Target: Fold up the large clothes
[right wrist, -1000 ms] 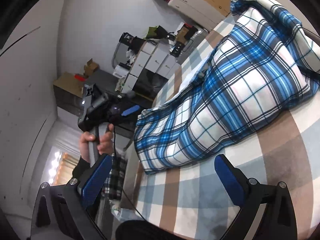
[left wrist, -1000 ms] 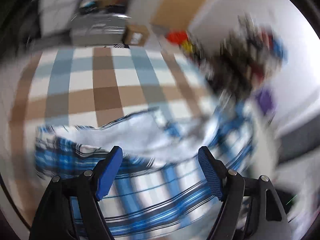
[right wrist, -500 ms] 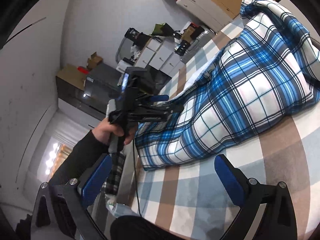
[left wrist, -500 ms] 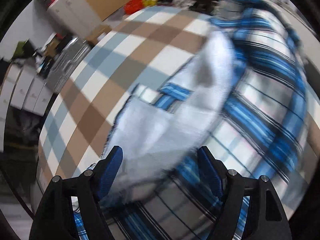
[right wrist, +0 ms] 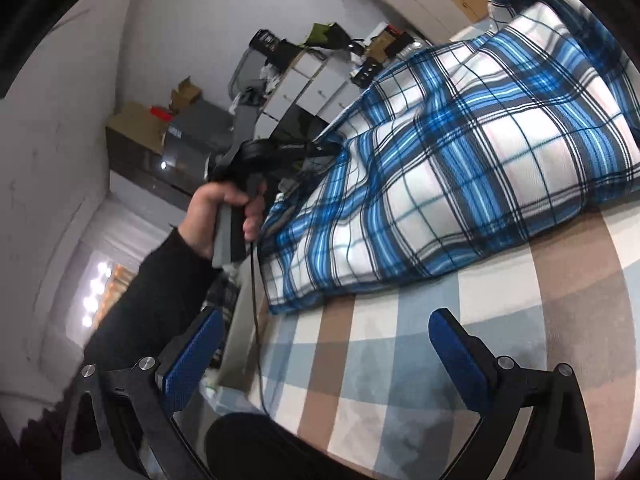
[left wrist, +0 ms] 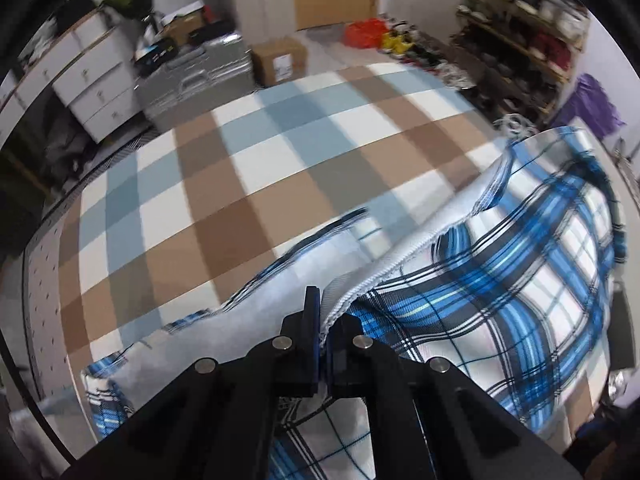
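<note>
A large blue, white and black plaid garment (left wrist: 512,292) lies bunched on a bed with a brown, blue and white checked cover (left wrist: 248,184). Its pale inner side (left wrist: 248,332) is turned up near me. My left gripper (left wrist: 325,320) is shut on the garment's stitched edge. In the right wrist view the garment (right wrist: 472,168) spreads across the upper right, and the left gripper (right wrist: 320,148), held in a hand, grips its left edge. My right gripper (right wrist: 320,340) is open and empty above the checked cover (right wrist: 400,360), below the garment's lower edge.
White drawer units (left wrist: 92,76), a grey case and a cardboard box (left wrist: 280,60) stand beyond the bed's far edge. Shoe shelves (left wrist: 516,32) line the right wall. The person's dark-sleeved arm (right wrist: 160,272) reaches in at the bed's left edge.
My left gripper was open over the garment and has shut on its edge. It swung about a lot between frames. My right gripper stayed open and moved little.
</note>
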The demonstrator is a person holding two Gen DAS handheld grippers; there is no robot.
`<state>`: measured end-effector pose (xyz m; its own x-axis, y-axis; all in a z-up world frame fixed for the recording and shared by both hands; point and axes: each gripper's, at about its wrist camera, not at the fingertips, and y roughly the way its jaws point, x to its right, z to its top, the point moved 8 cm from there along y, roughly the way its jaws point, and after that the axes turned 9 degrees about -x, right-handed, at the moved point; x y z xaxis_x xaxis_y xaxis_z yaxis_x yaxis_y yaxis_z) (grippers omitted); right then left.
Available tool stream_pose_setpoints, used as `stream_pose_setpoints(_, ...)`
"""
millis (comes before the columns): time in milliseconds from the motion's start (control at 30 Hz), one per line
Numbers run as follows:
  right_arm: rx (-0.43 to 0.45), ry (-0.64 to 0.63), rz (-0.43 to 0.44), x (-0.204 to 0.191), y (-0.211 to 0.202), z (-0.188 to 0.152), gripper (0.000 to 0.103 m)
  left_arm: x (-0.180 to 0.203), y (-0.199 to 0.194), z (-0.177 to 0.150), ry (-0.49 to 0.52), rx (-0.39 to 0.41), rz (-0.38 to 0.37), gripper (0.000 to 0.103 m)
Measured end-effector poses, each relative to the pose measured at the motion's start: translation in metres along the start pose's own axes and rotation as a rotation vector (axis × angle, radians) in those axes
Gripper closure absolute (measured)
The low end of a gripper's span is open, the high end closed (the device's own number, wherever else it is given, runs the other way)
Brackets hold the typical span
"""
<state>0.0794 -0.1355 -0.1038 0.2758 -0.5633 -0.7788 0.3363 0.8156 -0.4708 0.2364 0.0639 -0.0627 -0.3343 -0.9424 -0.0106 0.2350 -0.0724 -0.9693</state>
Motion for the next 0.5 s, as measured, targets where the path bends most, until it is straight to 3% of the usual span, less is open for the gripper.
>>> stream_pose_setpoints(33, -0.003, -0.014, -0.011, -0.001, 0.001, -0.001, 0.0, -0.004, 0.01, -0.002, -0.021, -0.029, 0.006, 0.101)
stream_pose_setpoints(100, -0.003, -0.041, -0.042, -0.003, 0.002, -0.004, 0.0, -0.012, 0.031, -0.007, -0.029, -0.1, 0.078, 0.101)
stream_pose_setpoints(200, 0.017, -0.054, -0.101, 0.001, -0.003, -0.003, 0.0, -0.026, 0.038, -0.02, -0.07, -0.13, 0.108, 0.08)
stream_pose_setpoints(267, 0.033, -0.06, -0.152, 0.005, -0.011, 0.004, 0.0, -0.035, 0.028, -0.028, -0.136, -0.102, 0.072, 0.069)
stream_pose_setpoints(400, 0.052, -0.085, -0.266, 0.014, -0.033, 0.044, 0.0, -0.036, -0.015, -0.049, -0.177, -0.023, 0.008, 0.064)
stream_pose_setpoints(500, 0.001, -0.161, -0.464, 0.022, -0.036, 0.09, 0.0, -0.008, -0.041, -0.07, -0.132, 0.039, -0.105, 0.041)
